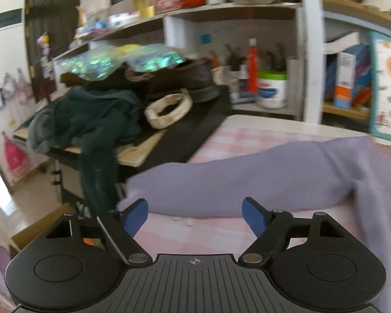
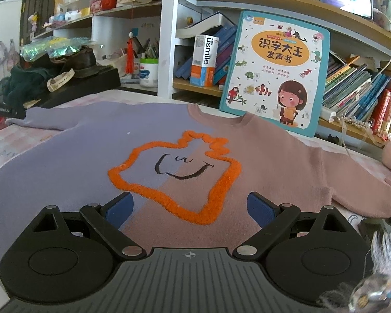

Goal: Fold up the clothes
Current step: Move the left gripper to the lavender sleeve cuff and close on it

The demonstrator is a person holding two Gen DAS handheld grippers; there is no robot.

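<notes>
A soft knitted sweater, half lilac and half dusty pink, is lying flat and face up across the middle of the right wrist view, spread over a pink-and-white checked cloth that is showing at the left edge. A fuzzy orange outline with a black smiling face is sitting on the sweater's chest, straddling the line where the two colours meet. The lilac sleeve is stretching across the centre of the left wrist view, lying on the same checked cloth. The right gripper is hovering at the lower centre of its frame, just in front of the orange outline, its blue-padded fingers spread wide and grasping nothing. The left gripper is likewise released, its fingers parted at the bottom of its frame with the sleeve lying beyond them; whether the tips are touching the cloth is hard to tell from this blurred view. Behind the sweater's collar, in the upper right of the right wrist view, a tall teal-edged children's picture book is leaning against a crowded bookshelf. In the left wrist view's middle left, a heap of dark green clothing is spilling over a side table.
</notes>
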